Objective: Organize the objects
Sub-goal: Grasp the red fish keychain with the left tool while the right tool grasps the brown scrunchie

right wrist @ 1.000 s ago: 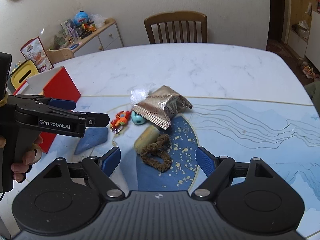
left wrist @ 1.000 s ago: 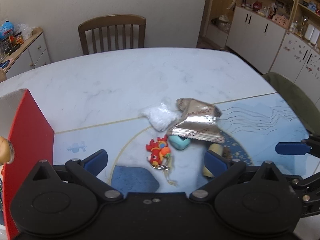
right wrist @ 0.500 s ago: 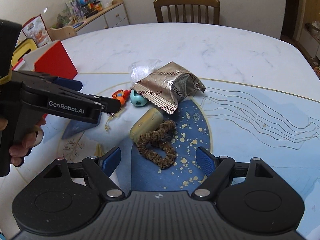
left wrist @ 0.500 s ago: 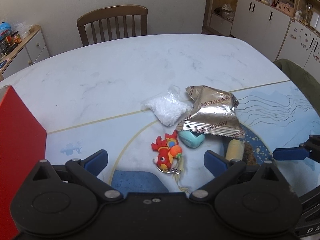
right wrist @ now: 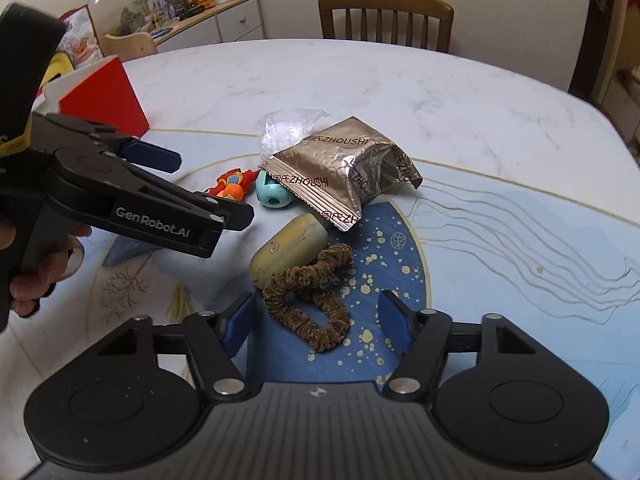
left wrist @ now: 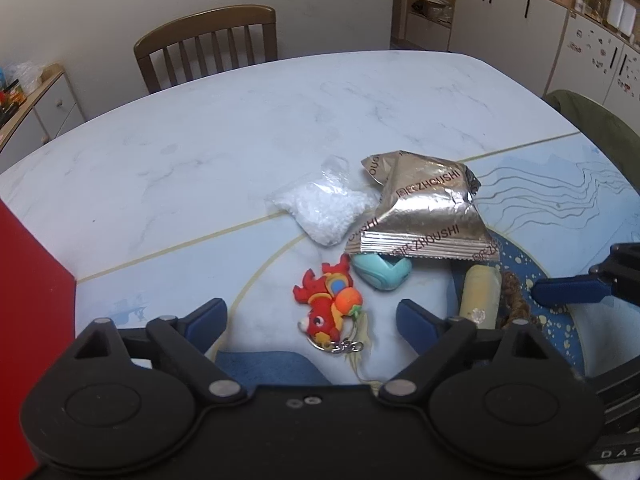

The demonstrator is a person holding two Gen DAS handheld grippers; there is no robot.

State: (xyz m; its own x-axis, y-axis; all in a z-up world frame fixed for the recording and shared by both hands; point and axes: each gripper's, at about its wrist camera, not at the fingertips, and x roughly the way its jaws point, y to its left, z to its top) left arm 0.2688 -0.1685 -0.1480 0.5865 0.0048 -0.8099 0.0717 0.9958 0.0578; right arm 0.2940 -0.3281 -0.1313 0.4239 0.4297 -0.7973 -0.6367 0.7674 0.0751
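A small pile lies mid-table: a silver snack bag [left wrist: 420, 212] [right wrist: 344, 172], a clear bag of white granules [left wrist: 320, 208] [right wrist: 286, 128], a teal heart-shaped toy [left wrist: 380, 274] [right wrist: 270, 192], a red fish keychain [left wrist: 328, 308] [right wrist: 232, 184], a tan cylinder [left wrist: 480, 292] [right wrist: 288, 250] and a brown scrunchie [right wrist: 312, 296]. My left gripper [left wrist: 312, 316] stands open just above the keychain. My right gripper [right wrist: 316, 322] is open, its fingers either side of the scrunchie. The left gripper [right wrist: 160, 184] also shows in the right wrist view, held by a hand [right wrist: 36, 276].
A red box [left wrist: 28, 320] [right wrist: 104, 100] stands at the table's left. A wooden chair [left wrist: 208, 46] [right wrist: 386, 18] sits at the far side. The marble table [left wrist: 240, 128] carries a blue printed mat [right wrist: 500, 240]. Cabinets [left wrist: 520, 12] line the right wall; a cluttered sideboard [right wrist: 200, 16] is far left.
Both grippers have moved forward and down toward the pile. The keychain now sits between the left fingers, the scrunchie between the right ones. Both stay open.
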